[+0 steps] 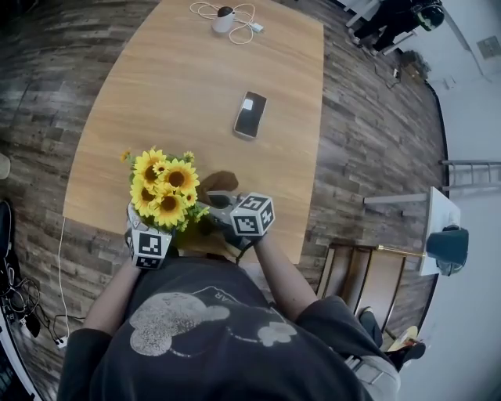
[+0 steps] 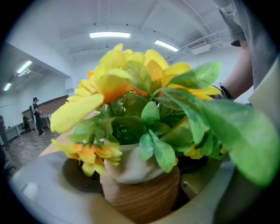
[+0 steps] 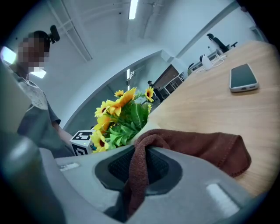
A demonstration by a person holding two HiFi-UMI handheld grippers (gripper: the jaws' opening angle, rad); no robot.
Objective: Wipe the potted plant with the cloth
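Note:
The potted plant (image 1: 164, 189), a bunch of yellow sunflowers with green leaves, stands near the table's front edge. Its wood-grain pot (image 2: 144, 197) with a cream top sits between the jaws of my left gripper (image 1: 153, 235), whose dark pads (image 2: 76, 177) press both sides of it. To the right of the plant, my right gripper (image 1: 228, 211) is shut on a brown cloth (image 3: 197, 148). One fold is pinched between its jaws and the rest lies on the table (image 1: 221, 182) beyond them. In the right gripper view the flowers (image 3: 120, 116) are to the left of the cloth.
A black phone (image 1: 250, 115) lies at the middle of the wooden table (image 1: 180, 86). A white device with a coiled cable (image 1: 225, 19) sits at the far end. The table's right edge (image 1: 313, 157) and a chair (image 1: 368, 274) are near my right arm.

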